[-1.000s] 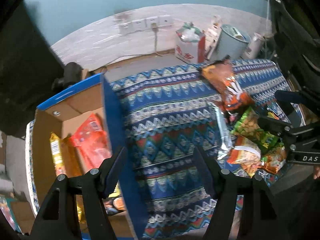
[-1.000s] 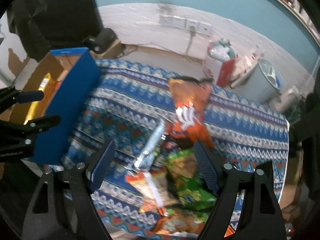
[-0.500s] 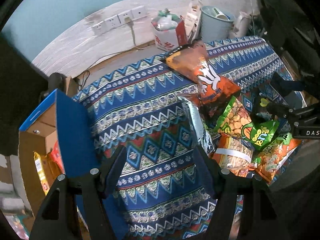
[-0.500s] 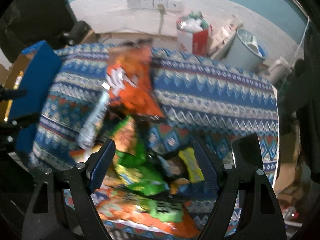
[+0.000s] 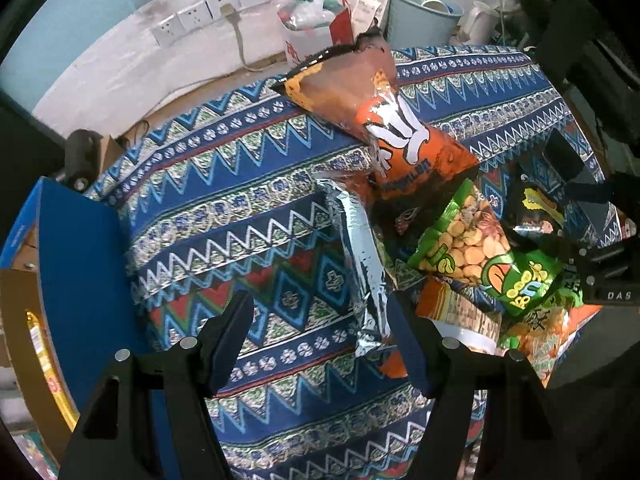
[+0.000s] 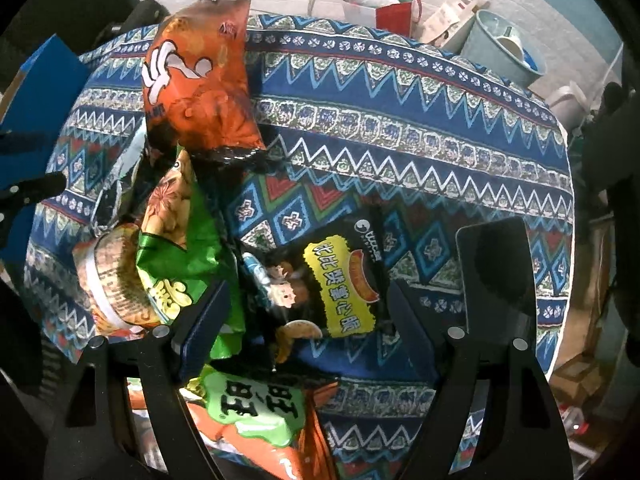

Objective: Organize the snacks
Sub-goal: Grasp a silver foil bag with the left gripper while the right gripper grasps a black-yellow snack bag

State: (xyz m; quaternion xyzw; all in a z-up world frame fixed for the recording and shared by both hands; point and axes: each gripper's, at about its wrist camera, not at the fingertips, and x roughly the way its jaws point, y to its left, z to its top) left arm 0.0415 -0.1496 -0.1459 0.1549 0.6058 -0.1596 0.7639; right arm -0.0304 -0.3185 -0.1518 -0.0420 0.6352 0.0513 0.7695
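- Far to the left of the left gripper (image 5: 324,336) stands the cardboard box (image 5: 76,280) with its blue flap up; a yellow packet (image 5: 44,364) lies inside it
- The left gripper points down at the patterned cloth (image 5: 224,208); its jaws stand apart with nothing between them but bare cloth
- Just inside its right finger lies the silver packet (image 5: 362,264), its lower end beside that fingertip, not pinched
- Ahead and to the right of the left gripper, the big orange chip bag (image 5: 384,128) lies slanted on the cloth, its lower end over the snack pile
- Right of the left gripper sits the green peanut bag (image 5: 472,248) on top of the pile, with the other gripper's dark frame beyond it at the picture edge
- The right gripper (image 6: 308,320) hangs over the pile with its jaws wide and gripping nothing
- Its left finger lies over the edge of the green peanut bag (image 6: 180,248); left of that sits a round tub (image 6: 108,280)
- Between its fingers lies the black snack bag with a yellow label (image 6: 336,280), untouched by the pads as far as shows
- Below the gripper, nearest the camera, lies an orange bag with a green label (image 6: 256,412)
- Just right of its right finger a black phone-like slab (image 6: 496,272) rests on the cloth
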